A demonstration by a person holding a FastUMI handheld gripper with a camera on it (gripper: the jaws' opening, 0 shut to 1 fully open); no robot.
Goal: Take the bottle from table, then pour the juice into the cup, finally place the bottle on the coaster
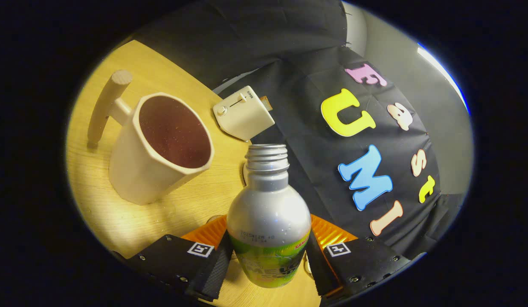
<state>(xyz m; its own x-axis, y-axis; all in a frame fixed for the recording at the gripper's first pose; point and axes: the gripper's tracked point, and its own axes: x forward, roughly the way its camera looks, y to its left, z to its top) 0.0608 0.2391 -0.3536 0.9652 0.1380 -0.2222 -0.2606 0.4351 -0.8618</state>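
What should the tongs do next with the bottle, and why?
Probably tip the bottle toward the cup. The tongs grip it on both sides, its cap is off, and the cup stands just beyond it, though it already looks full of dark liquid, so pour gently.

— What sat on the wooden surface [119, 213] apart from the job's own things?

— A small cream toaster [243, 114], tilted in the view. It had a slider and a round knob on its near side, and something brown poked out of its top.

— Where was it?

— At about one o'clock, against the booth's black cloth wall [289, 51].
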